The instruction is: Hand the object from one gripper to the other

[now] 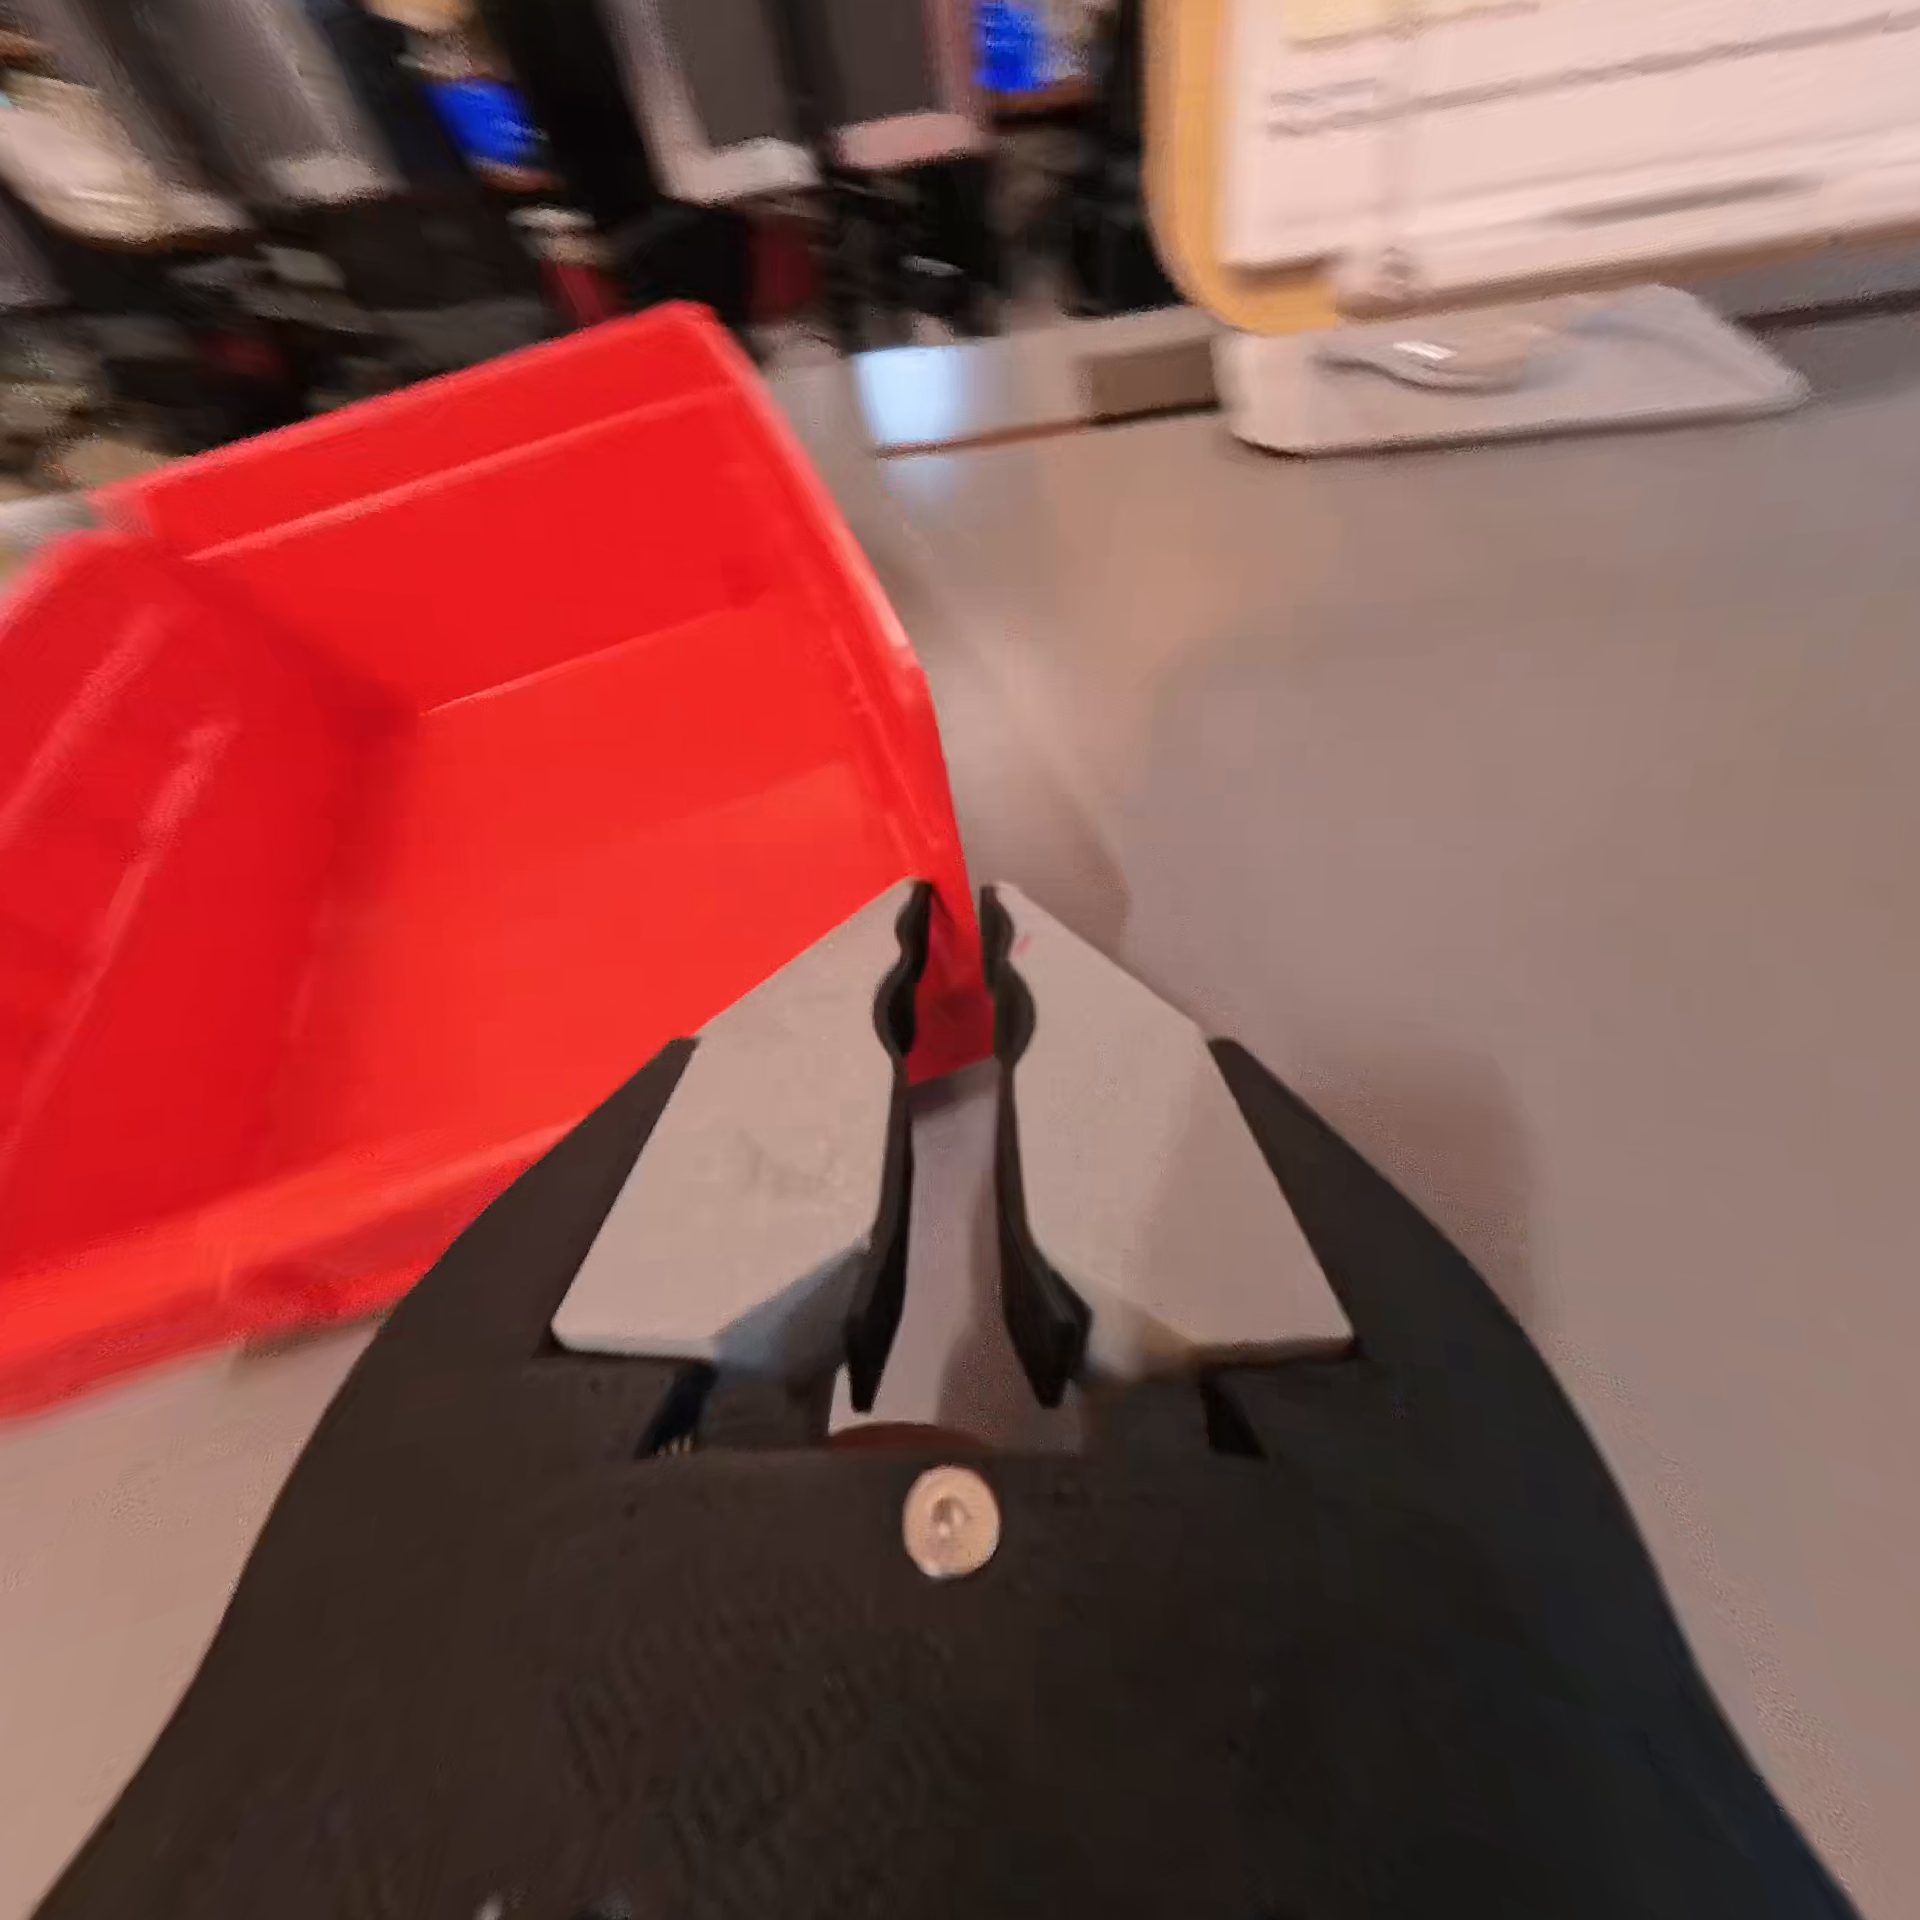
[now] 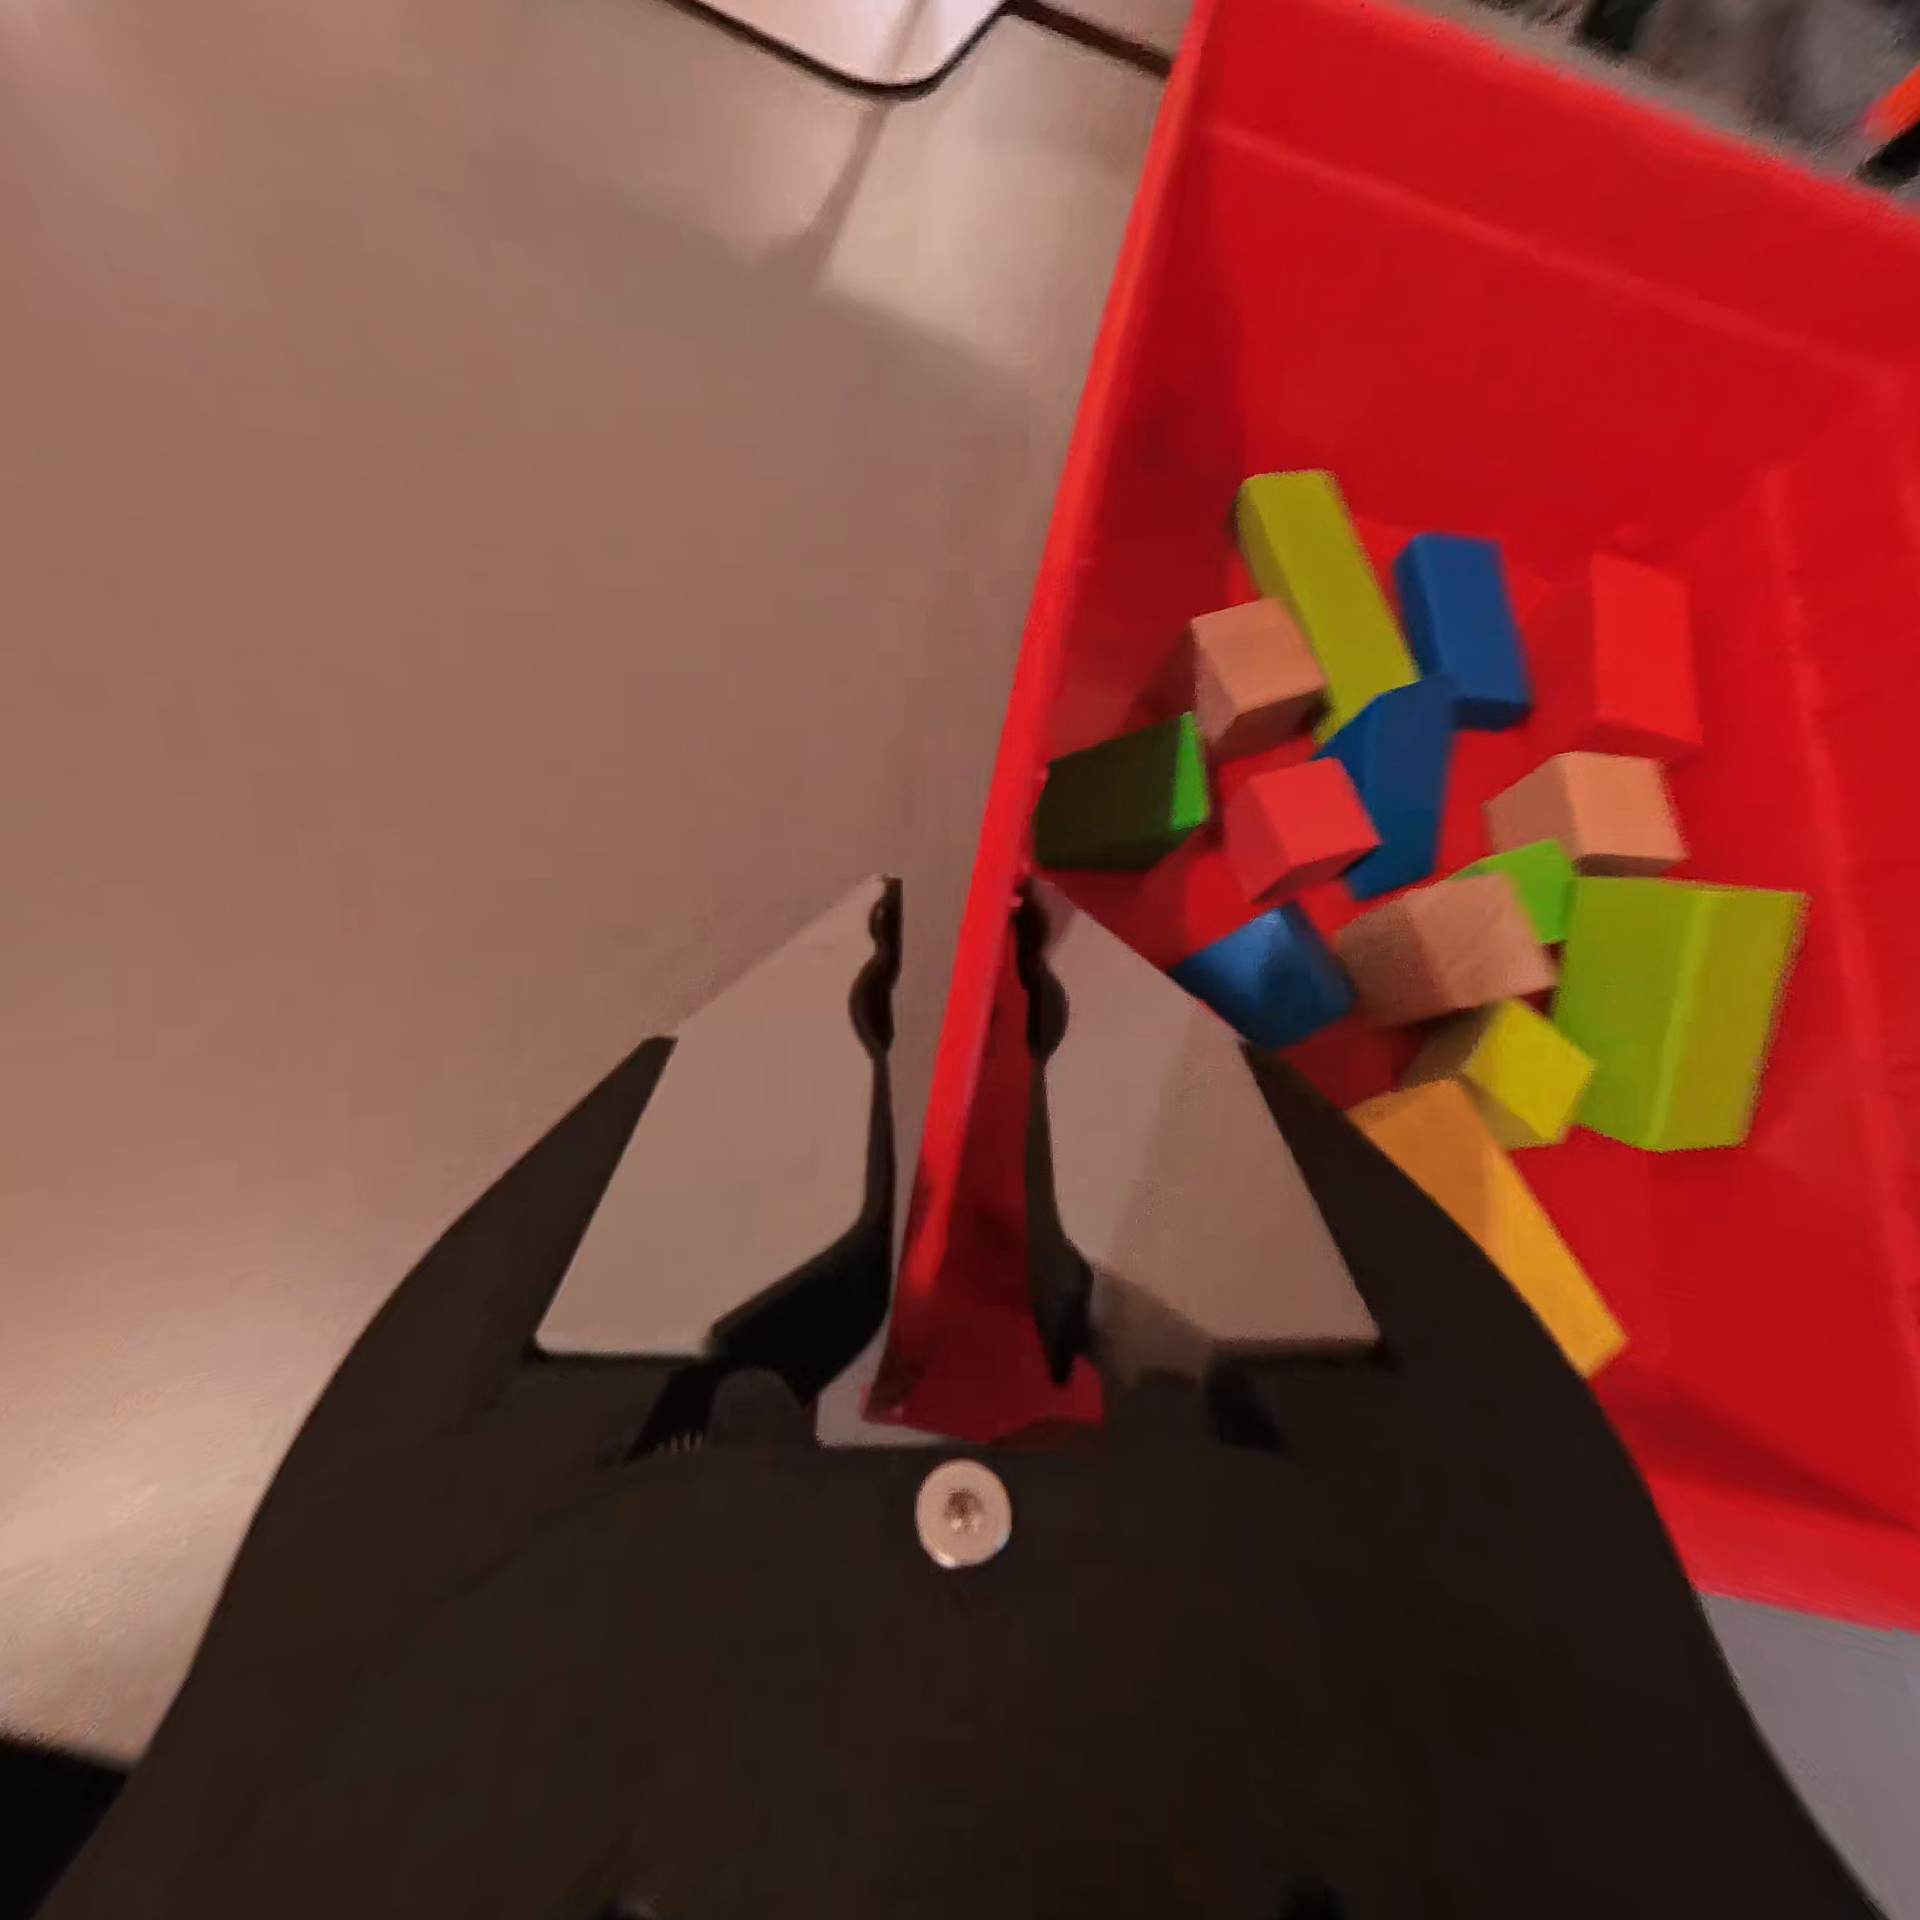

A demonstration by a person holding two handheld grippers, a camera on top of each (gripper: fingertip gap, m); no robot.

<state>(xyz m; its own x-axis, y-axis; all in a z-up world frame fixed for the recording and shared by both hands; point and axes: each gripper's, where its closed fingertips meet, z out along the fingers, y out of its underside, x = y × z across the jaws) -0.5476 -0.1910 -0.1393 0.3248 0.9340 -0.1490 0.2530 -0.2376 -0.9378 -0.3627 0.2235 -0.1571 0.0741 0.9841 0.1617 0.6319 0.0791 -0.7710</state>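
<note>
- Left wrist view: left tongs (image 1: pixel 954 966) narrowed onto the near corner of a red bin (image 1: pixel 499 831); both black pads (image 1: pixel 902 997) against the thin red wall, one on each face.
- Bulk of the red bin spread ahead and to the left of those tongs, tilted, its open inside facing the camera; picture blurred, contents not discernible from this side.
- Grey table (image 1: pixel 1403 779) ahead and to the right of the left tongs.
- White stand (image 1: pixel 1507 384) far ahead to the right on the table, with a pale board (image 1: pixel 1558 135) above it; writing on it not reported.
- Dark, blurred background far ahead to the left; nothing there identifiable.
- Right wrist view: right tongs (image 2: pixel 956 956) set astride the bin wall (image 2: pixel 1081 623), which runs between the two fingers down to the throat.
- Right pad (image 2: pixel 1034 987) against the inner face of the wall; left pad (image 2: pixel 881 977) standing off from the outer face, with grey table visible between pad and wall. Wall not pinched at the tips; tongs narrow but not clamped.
- Loose coloured blocks (image 2: pixel 1455 831) inside the bin, ahead and to the right of the right tongs: green, blue, red, plain wood and one orange, heaped together.
- Dark green block (image 2: pixel 1117 800) nearest the fingertips, just ahead of the right pad, against the inside of the wall.
- Grey table (image 2: pixel 468 468) ahead and to the left of the right tongs.
</note>
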